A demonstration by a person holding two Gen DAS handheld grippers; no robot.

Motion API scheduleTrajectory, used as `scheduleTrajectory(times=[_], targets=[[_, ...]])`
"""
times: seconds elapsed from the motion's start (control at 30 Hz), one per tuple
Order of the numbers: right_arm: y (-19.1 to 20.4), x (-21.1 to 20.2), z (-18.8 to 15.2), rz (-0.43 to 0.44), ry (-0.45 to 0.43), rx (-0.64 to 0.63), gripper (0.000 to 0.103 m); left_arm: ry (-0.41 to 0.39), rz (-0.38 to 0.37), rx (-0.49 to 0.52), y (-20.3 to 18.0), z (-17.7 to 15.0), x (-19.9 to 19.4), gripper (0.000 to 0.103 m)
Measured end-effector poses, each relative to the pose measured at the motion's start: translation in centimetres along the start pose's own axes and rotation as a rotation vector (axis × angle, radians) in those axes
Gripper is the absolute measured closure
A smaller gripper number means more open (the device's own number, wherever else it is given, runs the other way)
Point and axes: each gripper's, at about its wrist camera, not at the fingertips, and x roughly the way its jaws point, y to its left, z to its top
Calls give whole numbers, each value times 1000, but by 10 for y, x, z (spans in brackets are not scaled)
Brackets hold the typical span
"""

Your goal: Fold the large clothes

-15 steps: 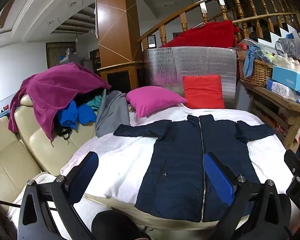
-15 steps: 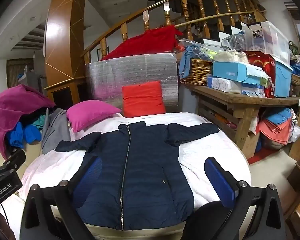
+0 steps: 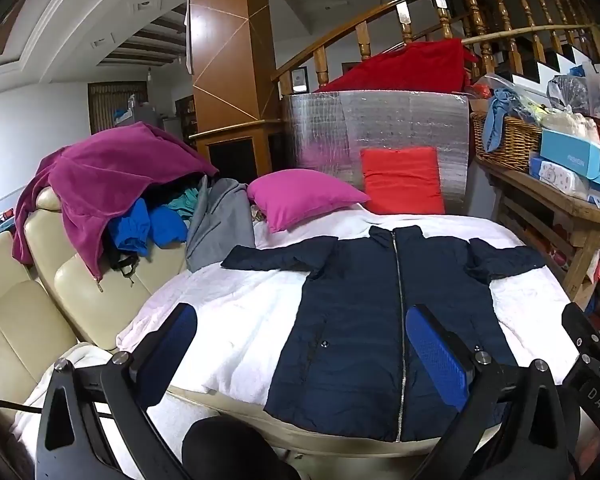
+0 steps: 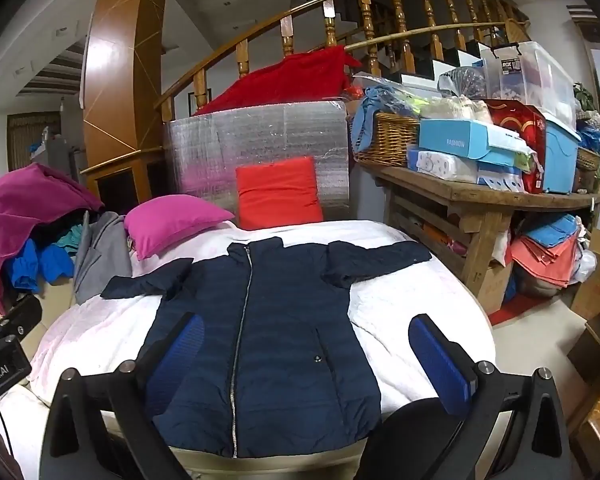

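A long navy zip-up coat (image 3: 364, 320) lies flat, front up, on a white-covered table (image 3: 228, 312), sleeves spread to both sides, hem toward me. It also shows in the right wrist view (image 4: 276, 328). My left gripper (image 3: 302, 354) is open and empty, held above the near table edge, over the coat's left hem side. My right gripper (image 4: 306, 360) is open and empty, held above the coat's hem. Neither touches the coat.
A magenta pillow (image 3: 300, 198) and a red cushion (image 3: 402, 180) sit at the table's far side. A cream sofa (image 3: 24, 320) piled with clothes (image 3: 116, 184) stands left. A wooden bench (image 4: 484, 200) loaded with boxes and a basket stands right.
Both views have shifted only slightly; the coat looks a little closer and lower. The coat has not moved and both grippers stay open.
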Motion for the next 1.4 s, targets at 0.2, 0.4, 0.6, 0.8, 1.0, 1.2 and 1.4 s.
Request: scheduleTrajectory(times=[0.2, 0.4, 0.6, 0.8, 1.0, 1.2, 1.4], targets=[[0, 3, -3, 5, 7, -2, 0, -3, -2, -8, 4, 0, 2, 0], [2, 4, -5, 5, 7, -6, 0, -12, -2, -6, 6, -1, 0, 0], [3, 6, -3, 7, 12, -7, 0, -17, -3, -4, 6, 0, -2, 0], [4, 7, -4, 8, 17, -4, 0, -17, -1, -2, 4, 0, -3, 0], [4, 7, -6, 10, 21, -2, 0, -20, 1, -1, 5, 0, -4, 0], [5, 7, -8, 11, 27, 0, 0, -21, 1, 0, 6, -1, -4, 0], [3, 7, -9, 8, 28, 4, 0, -22, 1, -1, 5, 0, -4, 0]])
